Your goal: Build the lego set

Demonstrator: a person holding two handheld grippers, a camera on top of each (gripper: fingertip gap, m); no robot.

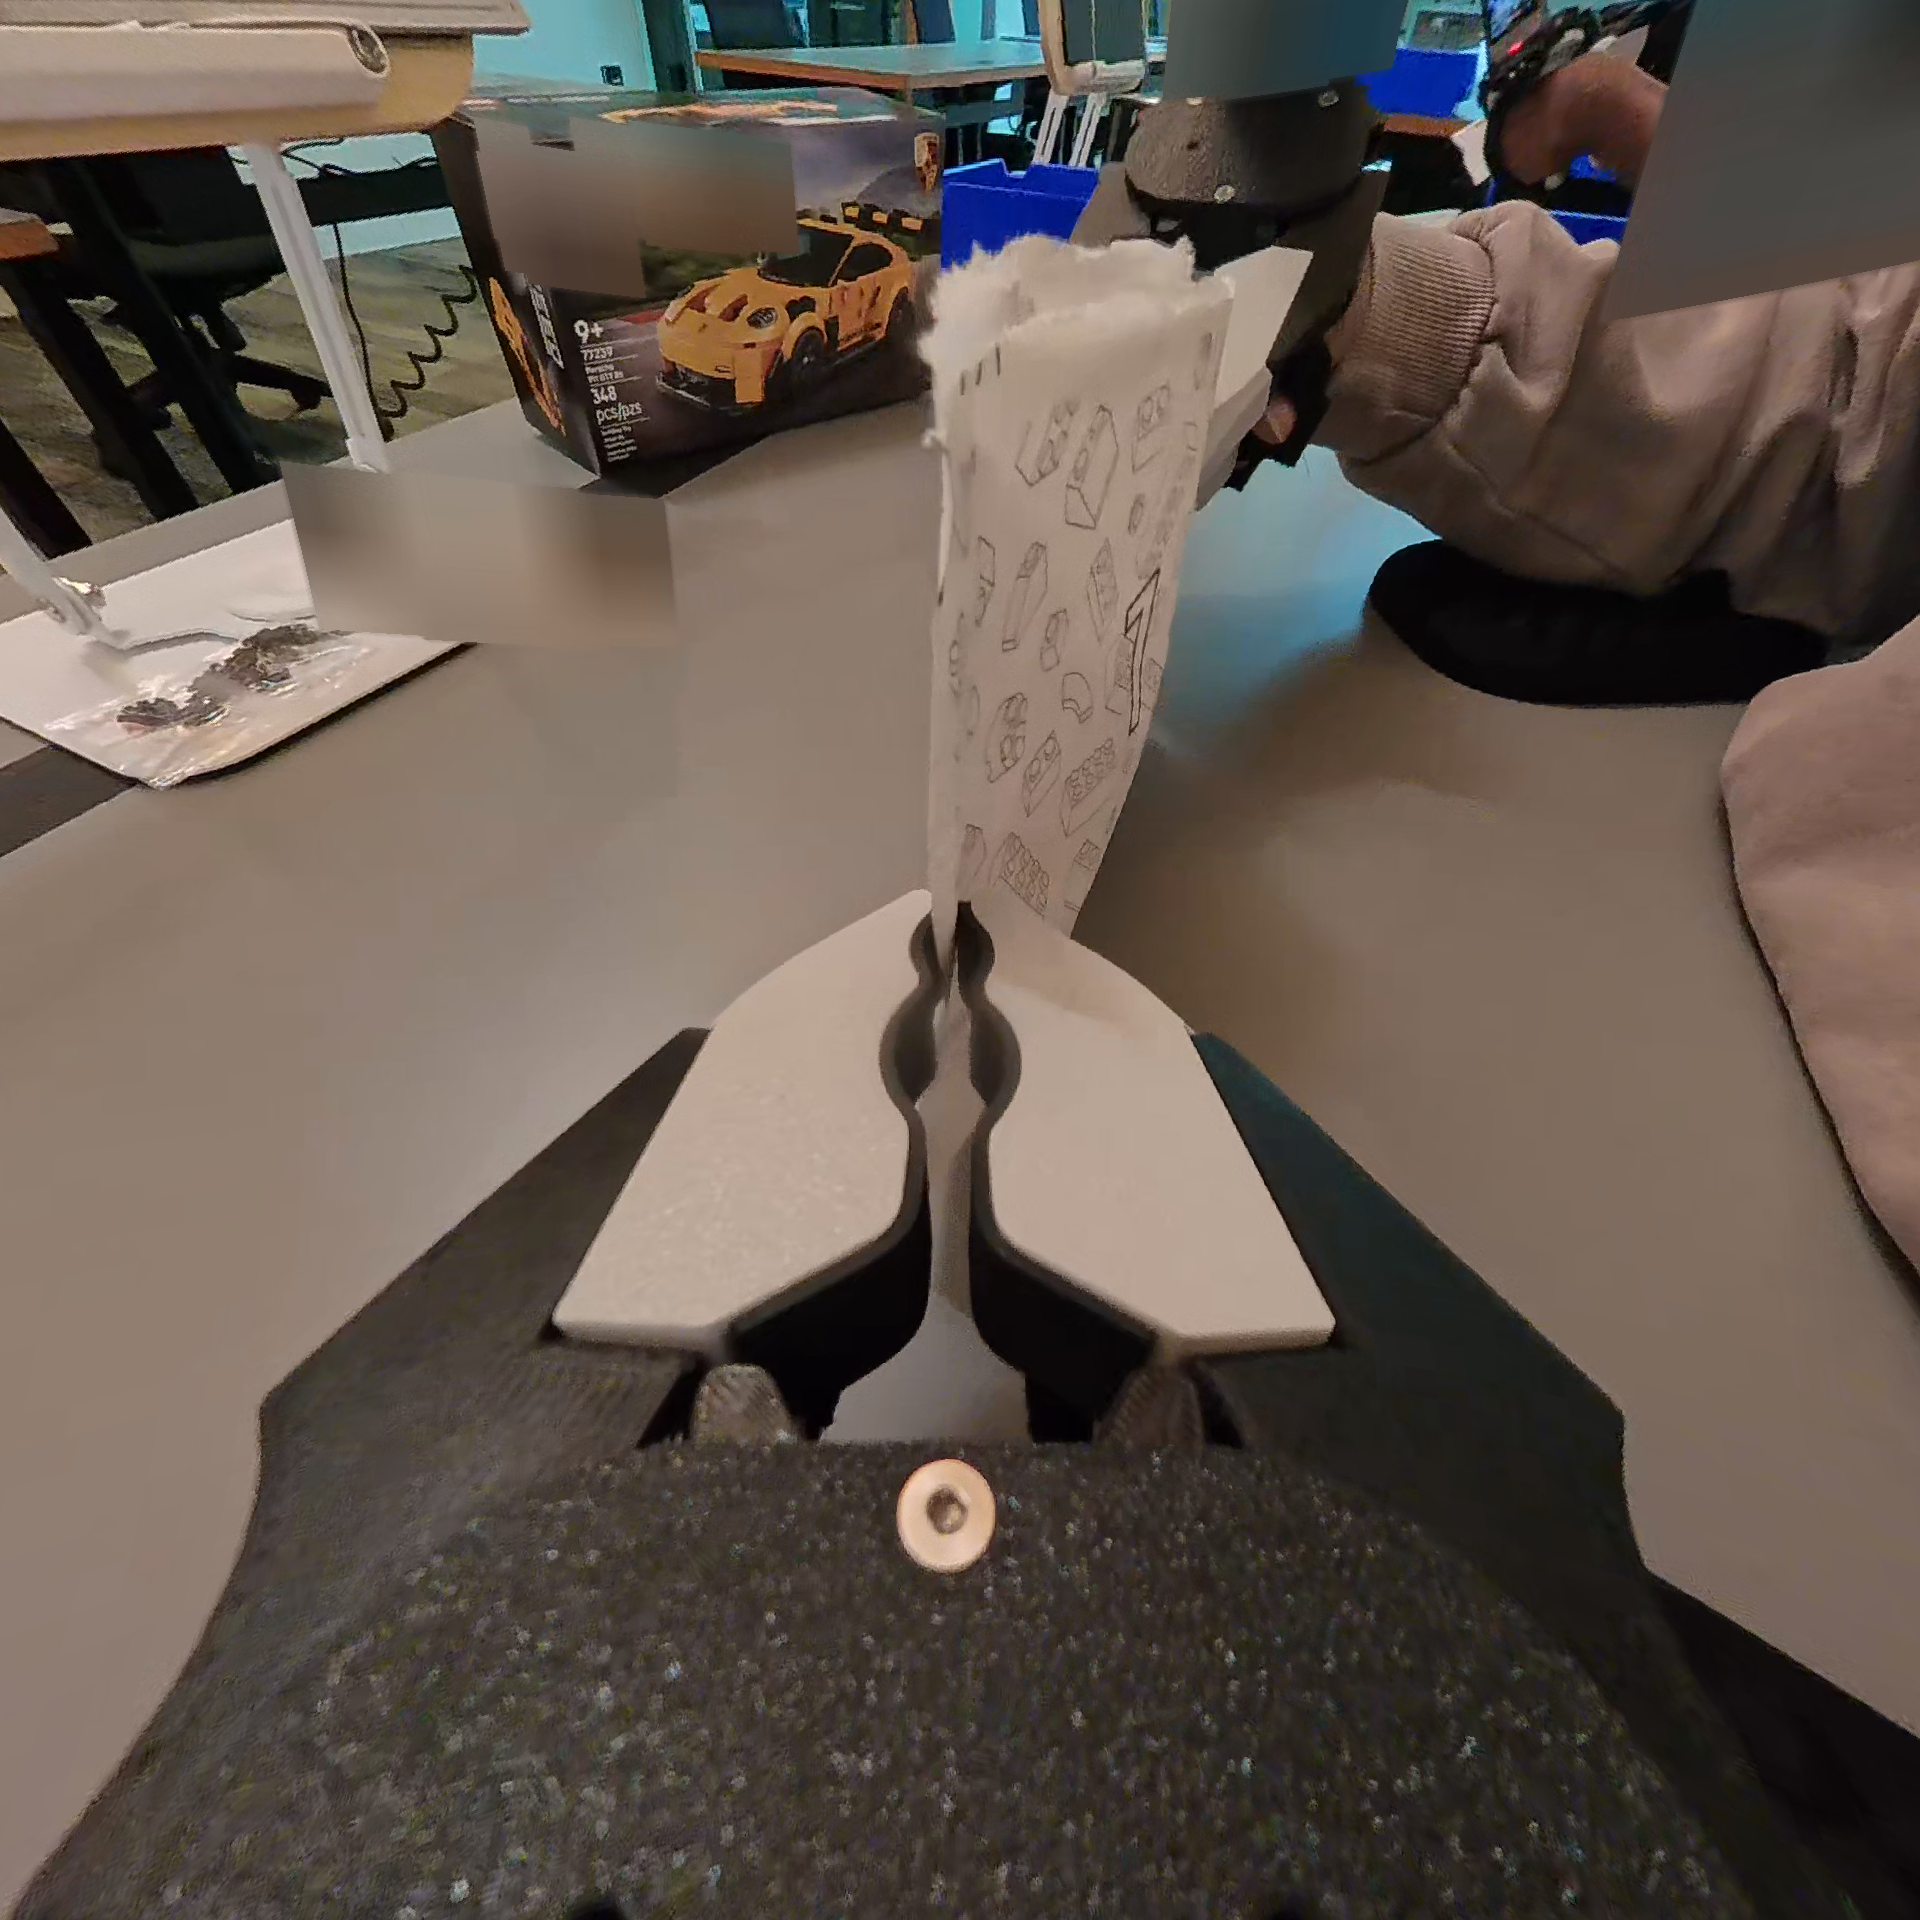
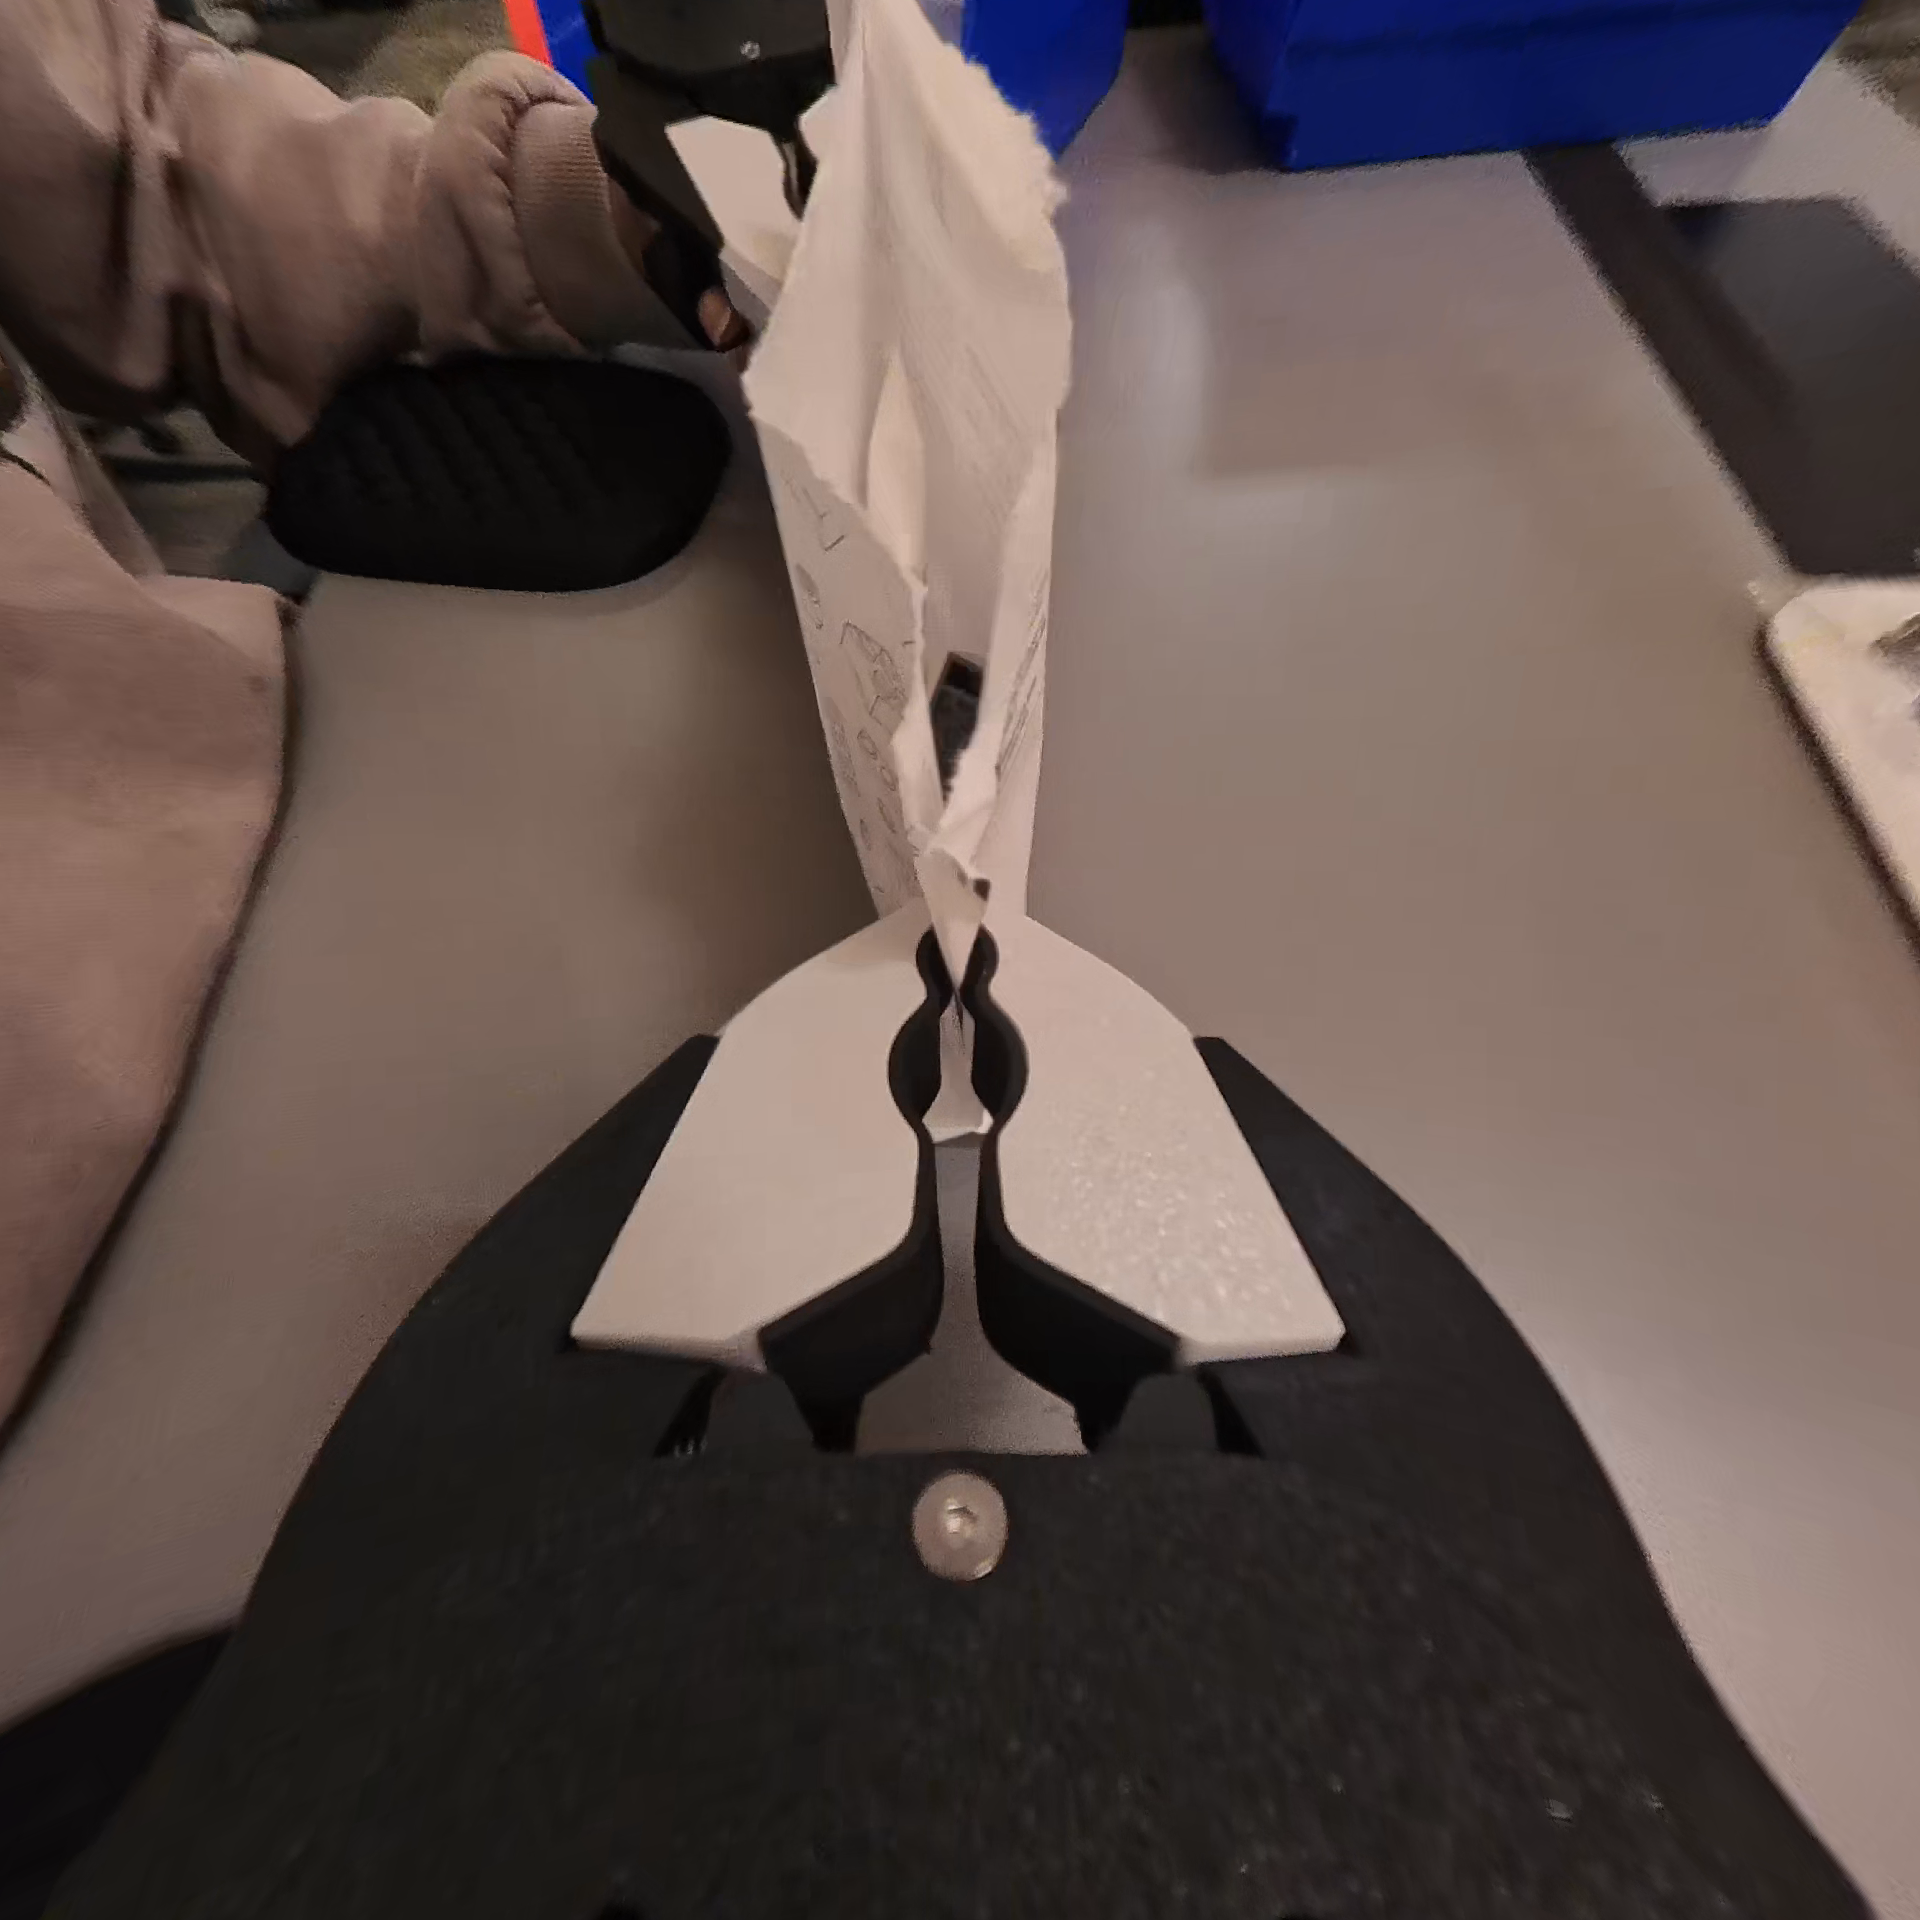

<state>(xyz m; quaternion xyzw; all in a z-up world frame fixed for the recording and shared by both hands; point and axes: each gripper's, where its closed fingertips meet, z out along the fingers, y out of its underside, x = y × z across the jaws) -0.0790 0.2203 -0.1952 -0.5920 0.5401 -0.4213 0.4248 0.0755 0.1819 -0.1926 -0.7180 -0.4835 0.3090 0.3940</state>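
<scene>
Bag (image 1: pixel 1070 623) stretched between both tongs.

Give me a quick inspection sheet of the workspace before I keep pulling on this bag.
Surface: grey table, bare in the middle.
Job's things: white paper bag printed with brick outlines, stretched between both grippers, top edge torn; a dark piece shows through the tear in the right wrist view. Set box with a yellow car stands behind. Clear packet of dark parts lies at far left on a white sheet.
Clutter: blue bins at the far edge.
Grippers: left gripper shut on the bag; right gripper shut on its other end.
Cables: coiled cord hanging beyond the table.
Surroundings: desks and chairs; beige sleeve.
</scene>
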